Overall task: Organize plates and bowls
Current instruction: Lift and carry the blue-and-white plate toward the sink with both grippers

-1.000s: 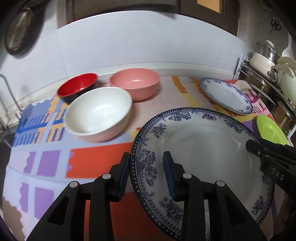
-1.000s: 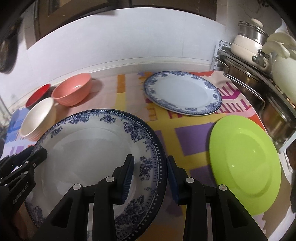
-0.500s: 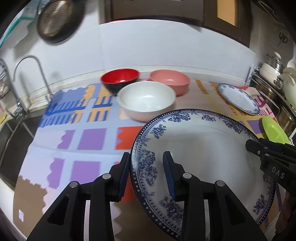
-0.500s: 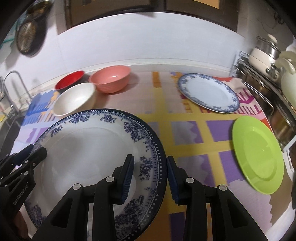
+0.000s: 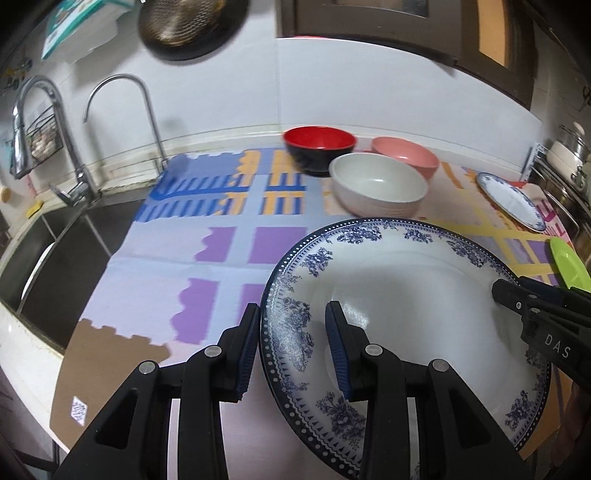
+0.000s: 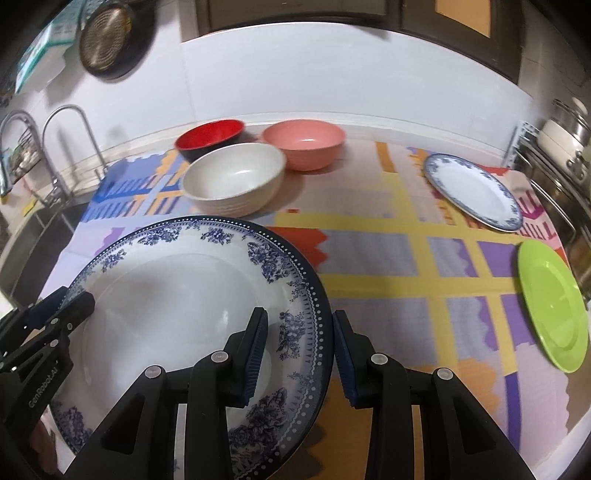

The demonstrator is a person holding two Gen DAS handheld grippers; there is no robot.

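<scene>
Large plate (image 5: 424,295) rim gripped by left claw (image 5: 291,347) and right claw (image 6: 299,347).

Home kitchen: sink (image 5: 55,243) with curved taps (image 5: 122,110), hanging pan (image 5: 188,26), stacked pots (image 6: 565,129) by counter.

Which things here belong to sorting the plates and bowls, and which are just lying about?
Job:
large blue-patterned plate, held by both tools
small blue-patterned plate
green plate
white bowl
pink bowl
red bowl

Lying about:
faucet
sink
hanging pan
pots on rack
</scene>
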